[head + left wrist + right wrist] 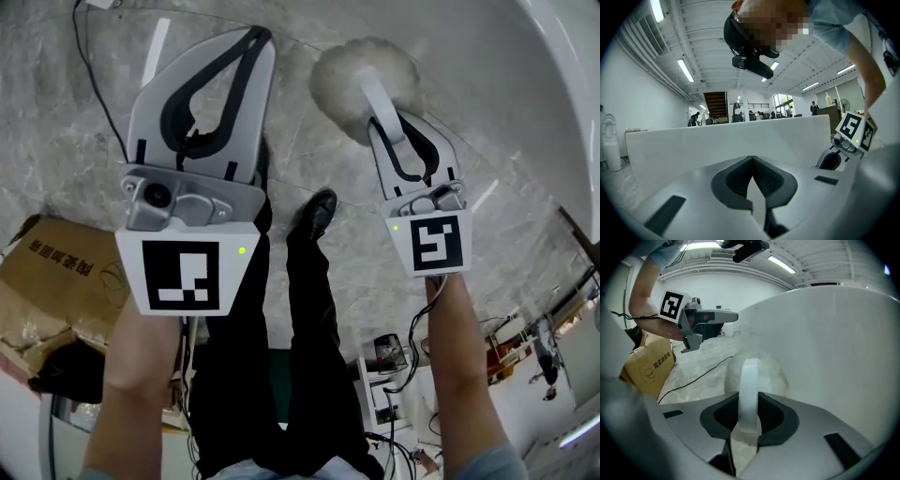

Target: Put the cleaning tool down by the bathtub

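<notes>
Clamps the white handle [750, 380] of the cleaning tool [364, 75] between the jaws of the right gripper [749, 399], with the narrow gap between them filled by the handle alone. Beyond the jaws, holds the tool's round fluffy head [761, 366] low over the grey marble floor [75, 122], just beside the white wall of the bathtub [834, 333]; cannot tell whether the head touches the floor. Holds the left gripper [752, 161] apart from the tool, jaws pressed together at the tips and nothing between them. Further out, at the lower left, a cardboard box [56, 272], not part of the work. Seems near the end: tool at the proper place by the tub, but not yet released. Left to do, probably: resting the head on the floor and loosening the jaws from the handle.
</notes>
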Demonstrator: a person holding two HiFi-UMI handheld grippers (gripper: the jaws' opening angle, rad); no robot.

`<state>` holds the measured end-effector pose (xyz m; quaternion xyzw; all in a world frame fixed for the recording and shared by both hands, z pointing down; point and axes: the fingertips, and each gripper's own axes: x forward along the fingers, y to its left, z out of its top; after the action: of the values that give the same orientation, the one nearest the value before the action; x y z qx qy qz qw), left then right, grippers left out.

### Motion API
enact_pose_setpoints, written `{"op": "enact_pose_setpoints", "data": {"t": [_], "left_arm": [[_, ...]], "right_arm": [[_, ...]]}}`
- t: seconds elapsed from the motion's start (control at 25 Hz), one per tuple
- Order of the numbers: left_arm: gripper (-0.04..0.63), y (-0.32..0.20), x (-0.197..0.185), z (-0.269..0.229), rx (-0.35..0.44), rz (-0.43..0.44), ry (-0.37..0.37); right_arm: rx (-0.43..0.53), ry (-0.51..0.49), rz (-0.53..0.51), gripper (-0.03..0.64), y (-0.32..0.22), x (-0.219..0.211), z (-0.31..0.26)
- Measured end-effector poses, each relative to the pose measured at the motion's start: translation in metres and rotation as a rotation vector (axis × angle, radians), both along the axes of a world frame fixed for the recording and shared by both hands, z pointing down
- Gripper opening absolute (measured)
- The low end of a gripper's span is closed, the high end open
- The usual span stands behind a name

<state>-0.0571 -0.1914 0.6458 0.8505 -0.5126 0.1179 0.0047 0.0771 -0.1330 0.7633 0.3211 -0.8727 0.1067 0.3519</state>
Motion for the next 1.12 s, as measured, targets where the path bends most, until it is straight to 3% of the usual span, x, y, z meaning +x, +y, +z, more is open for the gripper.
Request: {"op": "enact_pose_setpoints", "data": {"t": [0.44, 0.68, 1.12], "left_arm": [[0.015, 0.000, 0.011, 0.063, 0.018, 0.049, -0.029], [0.015, 0.009, 0.017, 0.098, -0.019, 0.065, -0.046], [0.015, 0.011, 0.010, 0.139, -0.064, 0.081, -0.046]], "right_arm": [[-0.045, 0.029, -0.036, 0.106, 0.007, 0.007, 0.068], [-0.113, 0.070, -0.004, 0.106, 0.013, 0.018, 0.101], [-0.144, 0.098, -0.028, 0.106, 0.007, 0.011, 0.147]]}}
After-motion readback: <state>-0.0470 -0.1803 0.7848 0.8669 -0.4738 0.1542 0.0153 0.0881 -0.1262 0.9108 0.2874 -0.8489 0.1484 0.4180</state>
